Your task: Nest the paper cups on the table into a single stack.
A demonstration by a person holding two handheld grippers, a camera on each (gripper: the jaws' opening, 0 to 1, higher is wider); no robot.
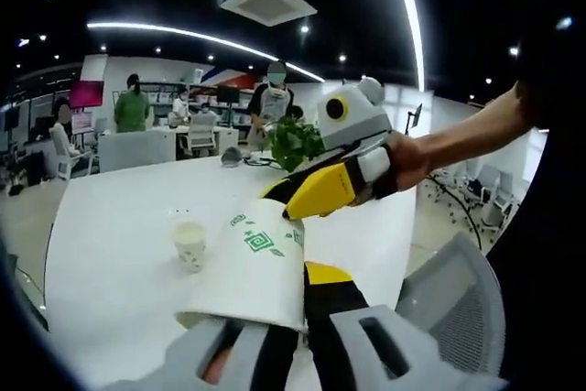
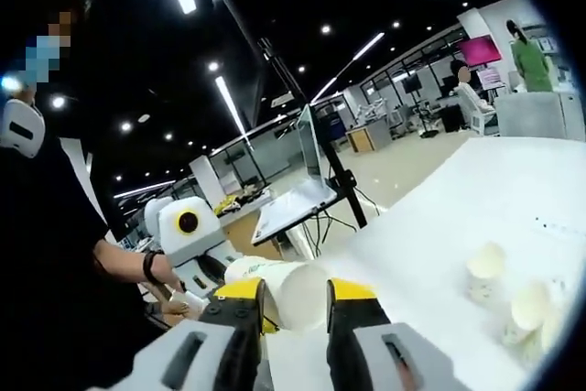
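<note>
Two cups met in the air above the table.

The left gripper [image 1: 275, 341] was clamped on a cup [image 1: 249, 267] lying sideways, its mouth toward the right gripper [image 1: 307, 197]. The right gripper [image 2: 295, 304] was shut on another cup [image 2: 279, 292], base-first at that mouth. Loose cups [image 2: 485, 272] stood well apart on the table [image 1: 119, 217]; another cup [image 1: 189, 244] stood alone. Risk, as I judged it: thin paper walls could buckle under the squeeze, or a tilted entry could jam rim against rim.
</note>
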